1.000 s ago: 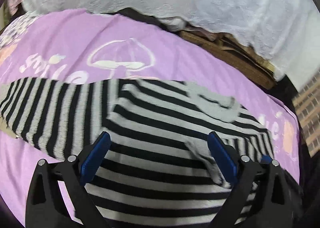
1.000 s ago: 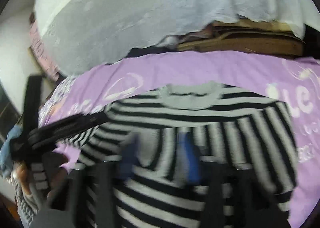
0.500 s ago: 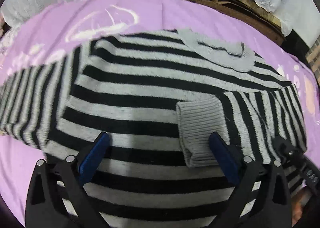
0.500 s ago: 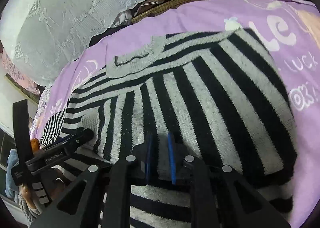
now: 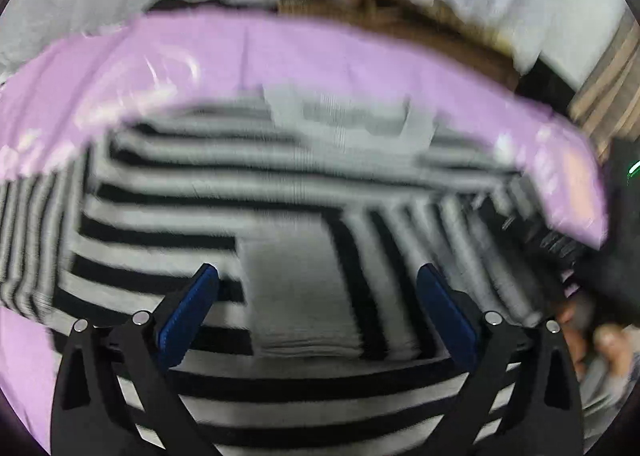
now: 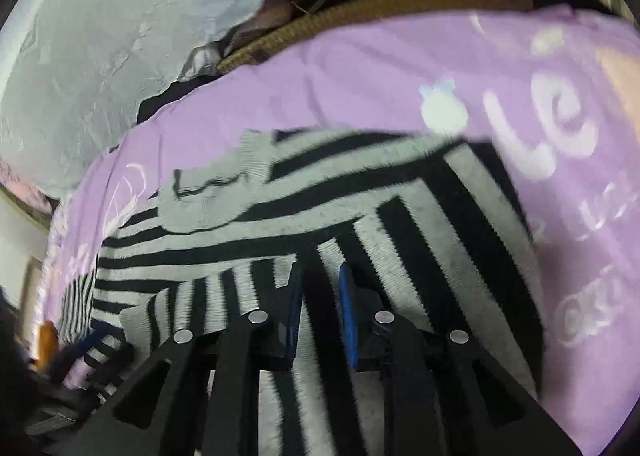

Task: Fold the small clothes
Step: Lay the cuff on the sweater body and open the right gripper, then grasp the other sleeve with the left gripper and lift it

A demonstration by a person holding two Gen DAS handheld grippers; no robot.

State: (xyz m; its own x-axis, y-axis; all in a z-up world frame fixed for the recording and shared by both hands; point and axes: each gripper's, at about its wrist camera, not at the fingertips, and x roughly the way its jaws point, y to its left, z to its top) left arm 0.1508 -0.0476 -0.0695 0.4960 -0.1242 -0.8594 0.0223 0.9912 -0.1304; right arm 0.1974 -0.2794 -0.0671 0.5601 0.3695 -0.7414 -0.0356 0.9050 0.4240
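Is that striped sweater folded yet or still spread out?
Partly folded. On the striped sweater, one sleeve lies across the chest, its grey cuff on the body; the other sleeve is still spread on the purple sheet.

Dim, motion-blurred; fisheye-warped edges

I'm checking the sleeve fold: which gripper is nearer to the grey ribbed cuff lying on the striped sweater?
Left. The left gripper hangs open with the cuff between its fingers. The right gripper is shut on the sweater, farther up the folded sleeve.
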